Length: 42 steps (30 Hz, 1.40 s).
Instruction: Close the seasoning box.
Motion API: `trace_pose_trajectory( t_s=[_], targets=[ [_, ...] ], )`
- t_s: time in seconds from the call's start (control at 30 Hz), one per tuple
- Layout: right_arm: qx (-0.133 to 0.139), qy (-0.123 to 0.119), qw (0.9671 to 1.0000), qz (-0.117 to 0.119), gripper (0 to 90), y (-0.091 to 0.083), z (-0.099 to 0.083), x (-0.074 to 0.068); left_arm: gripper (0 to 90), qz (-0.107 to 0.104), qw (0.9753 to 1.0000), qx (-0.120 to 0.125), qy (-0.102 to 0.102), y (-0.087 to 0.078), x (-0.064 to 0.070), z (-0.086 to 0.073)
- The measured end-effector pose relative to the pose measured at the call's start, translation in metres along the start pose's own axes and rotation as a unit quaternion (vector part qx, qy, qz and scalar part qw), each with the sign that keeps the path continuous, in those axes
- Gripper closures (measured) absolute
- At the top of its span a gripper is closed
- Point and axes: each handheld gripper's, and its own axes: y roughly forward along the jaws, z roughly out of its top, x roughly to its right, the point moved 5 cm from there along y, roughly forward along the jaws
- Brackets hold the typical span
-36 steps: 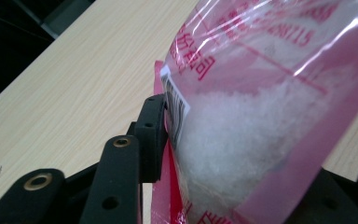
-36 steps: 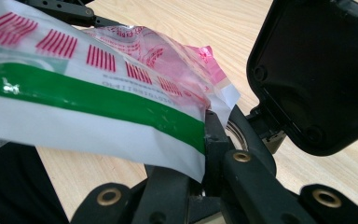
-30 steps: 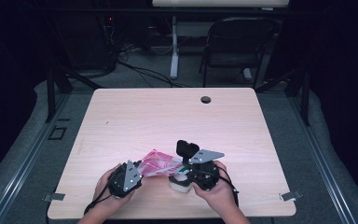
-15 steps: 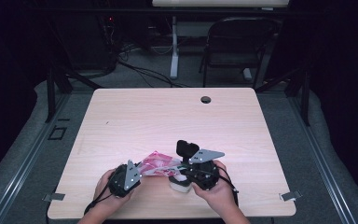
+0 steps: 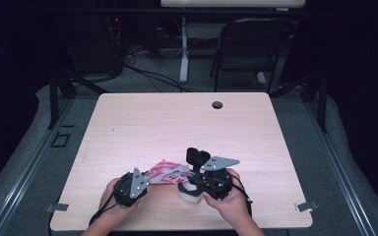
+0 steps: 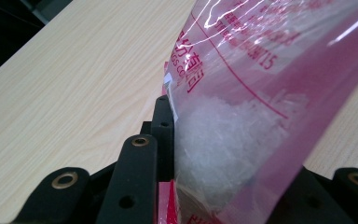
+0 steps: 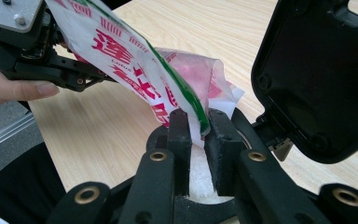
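Observation:
A pink and red plastic bag point(image 5: 167, 173) with white granules in it hangs between my two grippers near the table's front edge. My left gripper point(image 5: 146, 178) is shut on the bag's lower end; the granules point(image 6: 223, 144) bulge right beside its jaws point(image 6: 172, 140). My right gripper point(image 7: 196, 123) is shut on the bag's green-trimmed mouth edge point(image 7: 186, 100), directly above a small white container point(image 5: 189, 192). White granules point(image 7: 198, 179) lie in that container below the jaws. Its black flip lid point(image 7: 317, 70) stands open and upright point(image 5: 197, 157).
The light wooden table point(image 5: 177, 128) has a round cable hole point(image 5: 217, 104) at its far middle. A folding chair point(image 5: 251, 44) and cables stand on the floor behind the table. The person's hand point(image 7: 9, 86) holds the left gripper point(image 7: 51, 70) close to the front edge.

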Motion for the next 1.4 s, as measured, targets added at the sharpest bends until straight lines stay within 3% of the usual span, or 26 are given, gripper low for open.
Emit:
trace_pose_trajectory(
  t_s=[0.37, 0.6, 0.73, 1.1, 1.4],
  targets=[
    [0.003, -0.001, 1.0, -0.001, 80.5, 0.0, 0.001, -0.001, 66.6, -0.026, 0.9995, -0.011, -0.014, 0.009, 0.002, -0.007],
    [0.001, -0.003, 1.0, 0.0, 80.4, 0.001, 0.0, -0.001, 59.3, -0.036, 0.9988, 0.0, -0.035, 0.008, 0.0, -0.008],
    [0.0, -0.003, 1.0, 0.0, 80.3, 0.001, 0.0, -0.001, 57.4, -0.04, 0.9985, 0.001, -0.036, 0.007, 0.0, -0.008],
    [0.002, -0.003, 1.0, -0.001, 79.8, 0.0, 0.0, -0.001, 63.7, -0.045, 0.9974, 0.005, -0.056, 0.008, -0.003, -0.009],
    [0.003, -0.003, 1.0, -0.002, 78.7, 0.0, 0.0, -0.001, 70.7, -0.059, 0.9939, 0.008, -0.093, 0.009, -0.01, -0.012]
  ],
)
